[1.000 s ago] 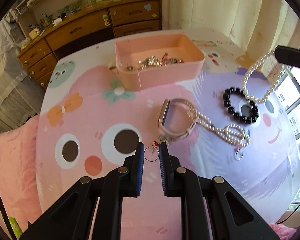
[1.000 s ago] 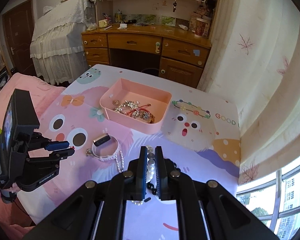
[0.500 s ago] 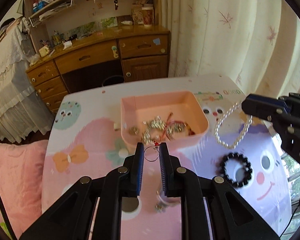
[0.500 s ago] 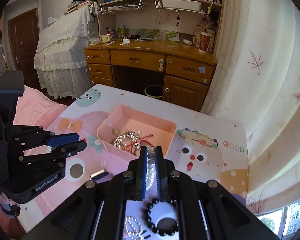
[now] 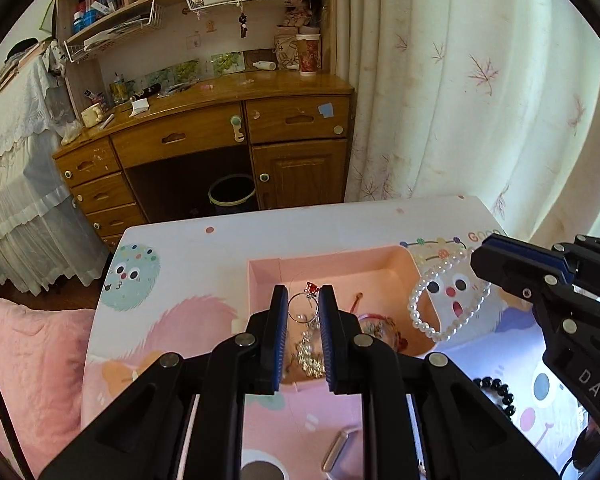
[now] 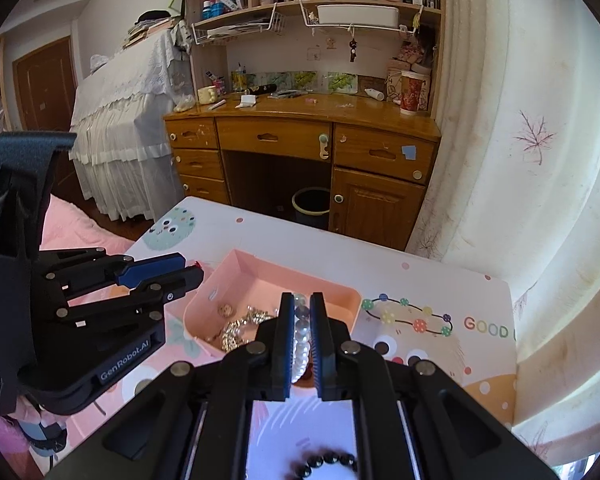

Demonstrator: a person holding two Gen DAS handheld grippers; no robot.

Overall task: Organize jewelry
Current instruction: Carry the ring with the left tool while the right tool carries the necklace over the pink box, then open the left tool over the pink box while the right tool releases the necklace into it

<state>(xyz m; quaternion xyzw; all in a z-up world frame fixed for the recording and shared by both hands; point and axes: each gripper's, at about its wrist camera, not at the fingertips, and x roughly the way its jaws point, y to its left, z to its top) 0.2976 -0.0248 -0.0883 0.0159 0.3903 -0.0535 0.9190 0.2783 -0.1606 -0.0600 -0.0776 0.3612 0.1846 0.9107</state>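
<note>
Carrying: left gripper [image 5: 303, 307] clenched on ring [image 5: 302, 307], right gripper [image 6: 299, 309] on pearl bracelet [image 5: 440, 304].
Advice: release low inside pink tray [image 5: 384, 258].

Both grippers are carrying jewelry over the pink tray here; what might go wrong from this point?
1. The left gripper pinches the thin silver ring with a red stone only by its rim; it might slip or twist out early.
2. The white pearl necklace hangs from the right gripper across the pink plastic tray wall, so part could land outside.
3. The grippers are close together and may collide.
</note>
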